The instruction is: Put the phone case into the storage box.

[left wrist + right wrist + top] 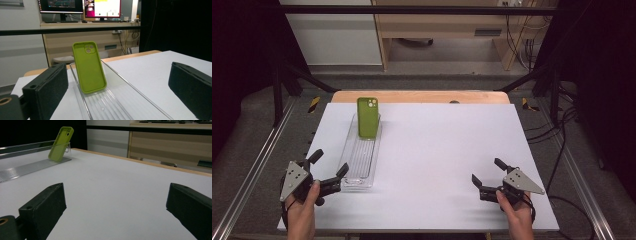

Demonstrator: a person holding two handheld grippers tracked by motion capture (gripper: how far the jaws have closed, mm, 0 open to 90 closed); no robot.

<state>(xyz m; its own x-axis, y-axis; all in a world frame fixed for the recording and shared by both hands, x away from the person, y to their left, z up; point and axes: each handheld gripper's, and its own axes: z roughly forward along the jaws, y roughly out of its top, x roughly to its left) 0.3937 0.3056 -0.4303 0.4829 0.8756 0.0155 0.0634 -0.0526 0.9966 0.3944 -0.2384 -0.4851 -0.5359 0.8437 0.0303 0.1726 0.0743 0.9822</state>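
Both the left gripper (pixel 331 170) and right gripper (pixel 488 172) gape wide, holding nothing (green phone case (pixel 368 117) leans upright in clear tray (pixel 357 172)).

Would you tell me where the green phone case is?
The phone case leans upright at the far end of the clear tray, on the table's left side in the high view.

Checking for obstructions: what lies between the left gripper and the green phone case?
Just the ribbed floor of the clear plastic tray, seen in the left gripper view, between the open left gripper and the green silicone phone case.
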